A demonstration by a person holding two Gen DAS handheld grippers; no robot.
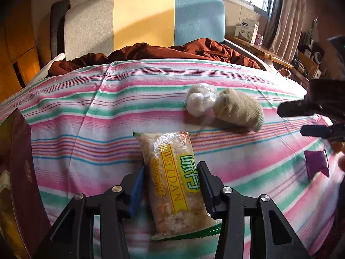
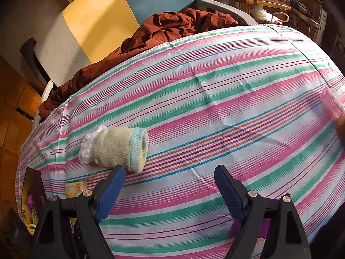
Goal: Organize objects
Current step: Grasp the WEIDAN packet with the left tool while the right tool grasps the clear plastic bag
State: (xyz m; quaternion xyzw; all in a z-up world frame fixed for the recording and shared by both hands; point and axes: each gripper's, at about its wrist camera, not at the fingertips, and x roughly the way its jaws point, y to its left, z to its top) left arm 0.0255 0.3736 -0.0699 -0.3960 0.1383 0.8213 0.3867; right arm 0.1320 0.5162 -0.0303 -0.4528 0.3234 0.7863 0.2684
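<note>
The left gripper (image 1: 171, 173) is clamping a snack pack (image 1: 172, 181) lying on the striped sheet (image 1: 86, 129). The right gripper (image 2: 170, 178) is hovering wide, holding nothing. Beyond, a rolled sock (image 1: 239, 110) is touching a plastic-wrapped bundle (image 1: 199, 101).

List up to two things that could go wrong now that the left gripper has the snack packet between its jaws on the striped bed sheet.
1. The left gripper pinches the snack packet across its middle; the crisp rice cake inside might crack.
2. The packet lies flat on the soft striped sheet, so the jaws could catch cloth and drag it, disturbing the rolled sock and the plastic-wrapped bundle touching it.
</note>
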